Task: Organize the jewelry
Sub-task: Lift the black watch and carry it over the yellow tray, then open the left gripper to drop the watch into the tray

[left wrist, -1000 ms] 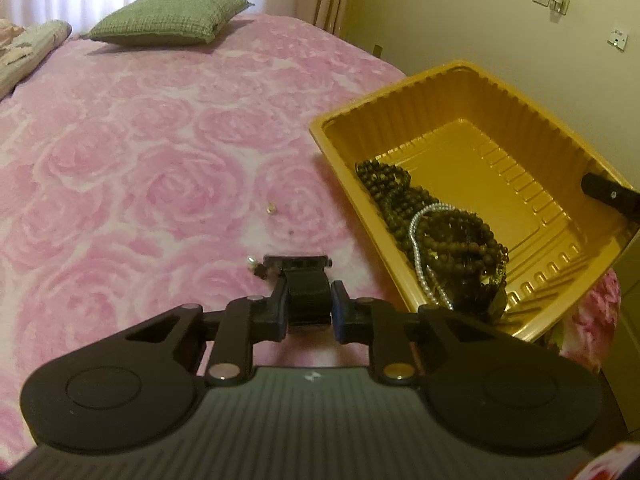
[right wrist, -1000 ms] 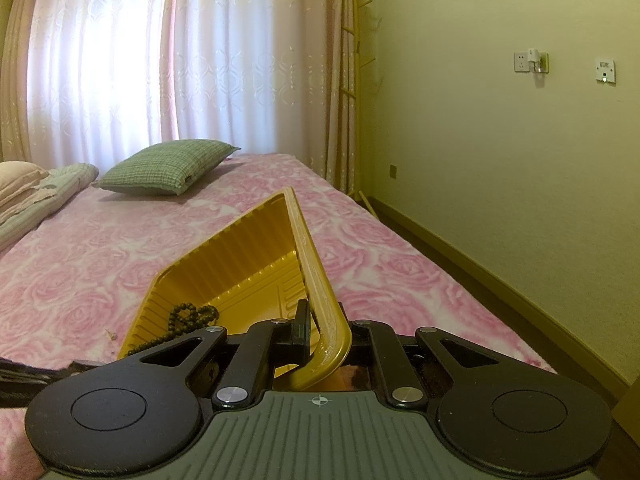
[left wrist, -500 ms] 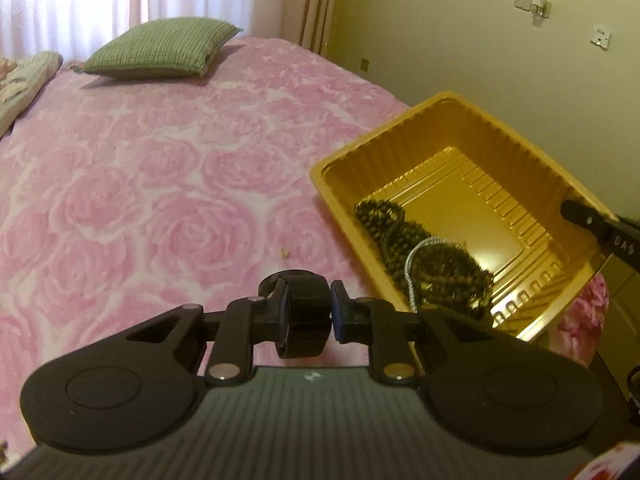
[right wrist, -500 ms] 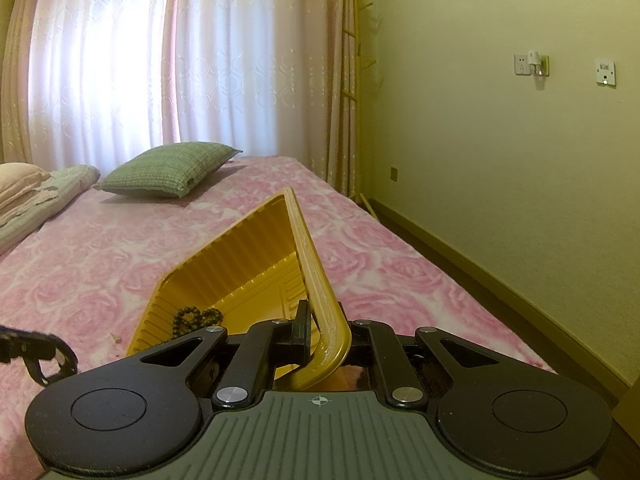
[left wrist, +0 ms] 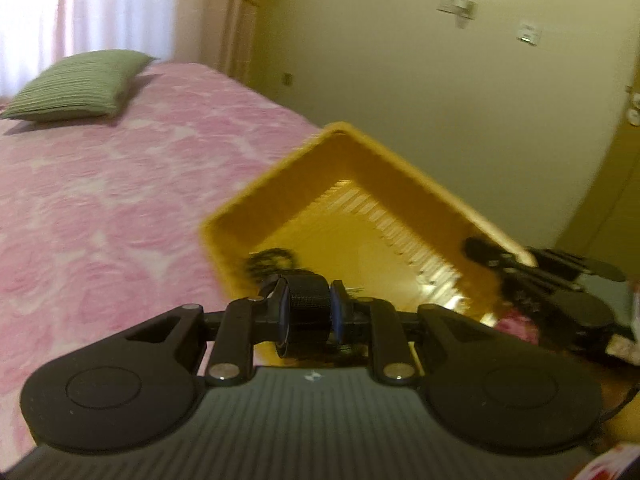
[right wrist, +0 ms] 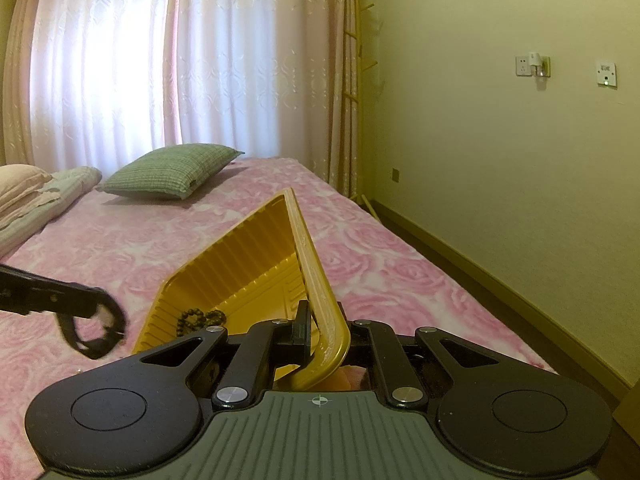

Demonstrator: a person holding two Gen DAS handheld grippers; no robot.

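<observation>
With the yellow tray (right wrist: 256,264) as the landmark, the scene runs from the far left, where a green pillow (right wrist: 172,172) lies on the pink rose-patterned bedspread (right wrist: 120,248), well beyond the tray's far corner. Closer in, just left of the tray's left wall, the left gripper (left wrist: 307,312) is clenched on a black strap band (left wrist: 309,298), pinched between its blue-edged fingers (left wrist: 282,312); in the right wrist view the band hangs as a dark loop (right wrist: 90,330) outside that wall, above the bedspread. In the left wrist view, which is blurred, the band sits over the tray's near left part. Inside the tray, against the left wall, lies a strand of dark beads (right wrist: 200,318). At the tray's right end, the right gripper (right wrist: 322,332) grasps the rim, fingers closed on it, with the tray tilted up on that side. Right of the tray stands a pale yellow wall (right wrist: 500,140) with sockets.
</observation>
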